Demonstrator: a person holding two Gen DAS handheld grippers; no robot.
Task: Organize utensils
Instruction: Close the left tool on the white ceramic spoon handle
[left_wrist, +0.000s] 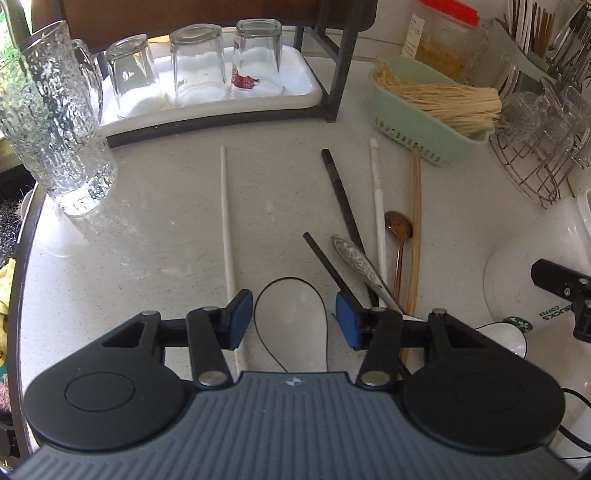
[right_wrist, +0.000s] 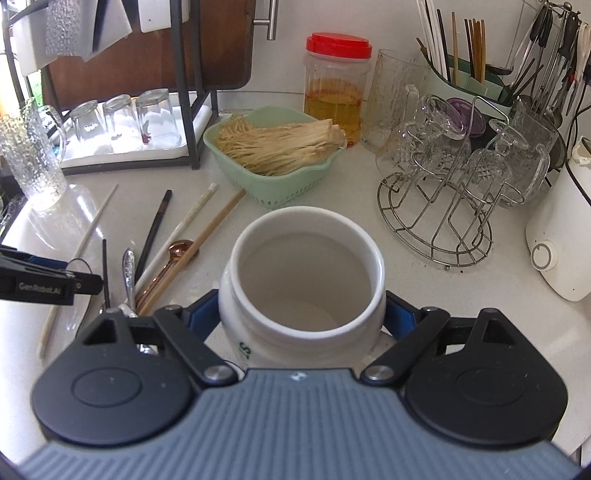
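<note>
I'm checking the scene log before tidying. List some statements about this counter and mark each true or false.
1. The white mug has nothing inside. True.
2. Three glasses stand upside down on the white tray. True.
3. The green basket holds spoons. False: it holds a bundle of pale strands.
4. The left tongs are clamped on a black chopstick. False: they are open, with the bowl of a white spoon between them, untouched.
5. The jar has a blue lid. False: its lid is red.
</note>
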